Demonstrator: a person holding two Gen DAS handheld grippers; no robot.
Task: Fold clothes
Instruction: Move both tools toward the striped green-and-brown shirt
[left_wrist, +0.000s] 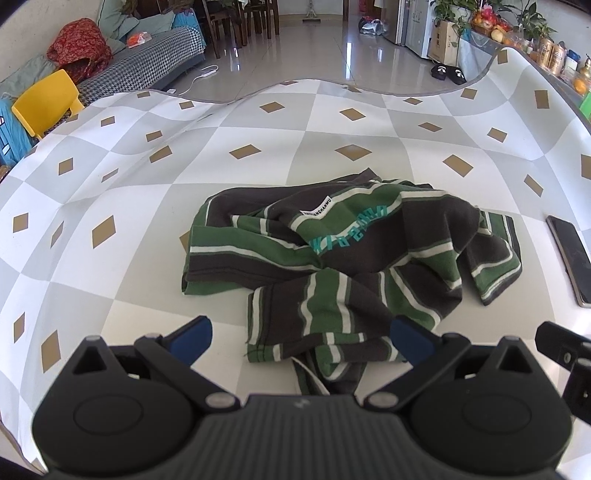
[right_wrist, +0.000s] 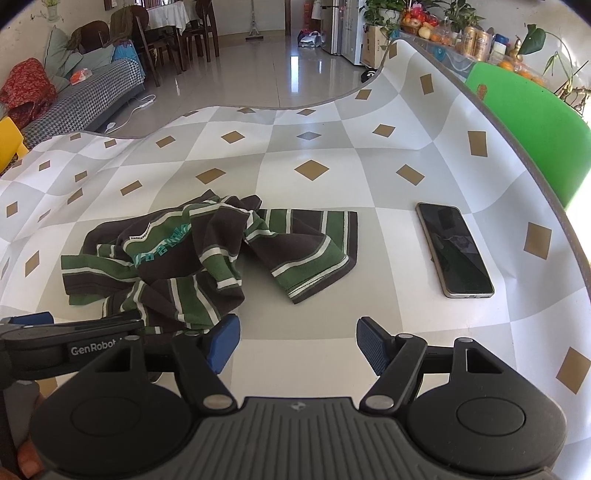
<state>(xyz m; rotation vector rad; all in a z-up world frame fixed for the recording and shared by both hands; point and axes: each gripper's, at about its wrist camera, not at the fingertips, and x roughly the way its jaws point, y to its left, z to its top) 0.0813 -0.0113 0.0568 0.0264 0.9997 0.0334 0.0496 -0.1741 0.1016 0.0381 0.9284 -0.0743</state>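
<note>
the shirt (left_wrist: 343, 254) lies crumpled in the middle of the checked cloth (left_wrist: 110, 155) on the table, a green and brown striped heap with its label and teal lettering showing on top, one sleeve or hem corner thrown out flat toward the phone (right_wrist: 454, 251), which sits well apart to the right. the left gripper (left_wrist: 301, 338) hovers low at the near edge of the heap with its jaws spread wide, the bunched near fold lying between them but not pinched. the right gripper (right_wrist: 297, 345) is also wide open, over bare cloth just beside the heap, holding nothing. nothing is folded yet, so the job now looks like spreading it flat first. i'd say the left one should take only the top layer of that near hem, not the whole wad, while the right one reaches for the flat corner on its side; then both draw apart so the twists fall out. pulling slowly seems wise, since the table cloth is already rippled and could drag along, and the phone could get swept.
</note>
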